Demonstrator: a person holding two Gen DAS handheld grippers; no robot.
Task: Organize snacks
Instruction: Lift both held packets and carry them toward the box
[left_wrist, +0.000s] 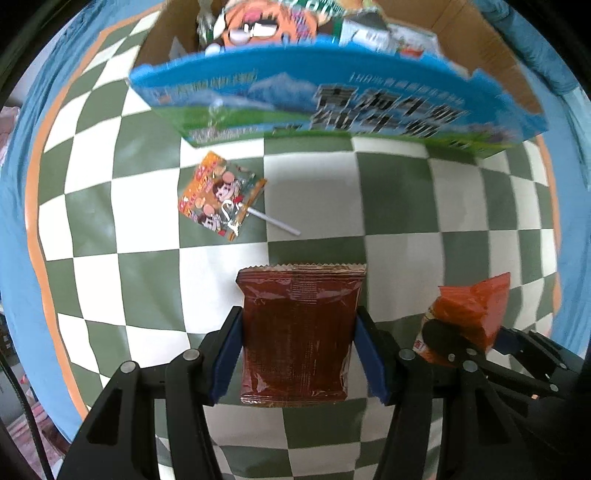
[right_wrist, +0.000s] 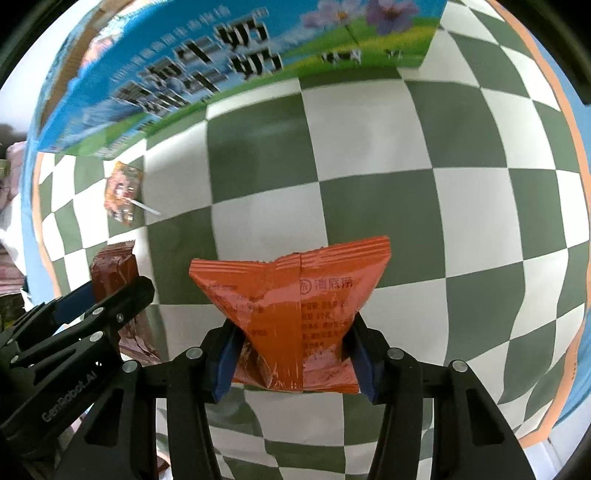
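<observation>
Left hand-held gripper (left_wrist: 297, 354) clamping brown packet (left_wrist: 295, 332), lollipop packet (left_wrist: 218, 195) beyond, carton (left_wrist: 332, 96) behind

The left gripper (left_wrist: 297, 363) and right gripper (right_wrist: 291, 363) point downward side by side (jaws each clamped on a packet).

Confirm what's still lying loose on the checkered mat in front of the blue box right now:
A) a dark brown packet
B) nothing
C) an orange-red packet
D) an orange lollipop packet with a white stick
D: the lollipop packet lies alone on the checkered mat, while the brown packet sits clamped in the left tool and the orange-red packet in the right tool.
</observation>
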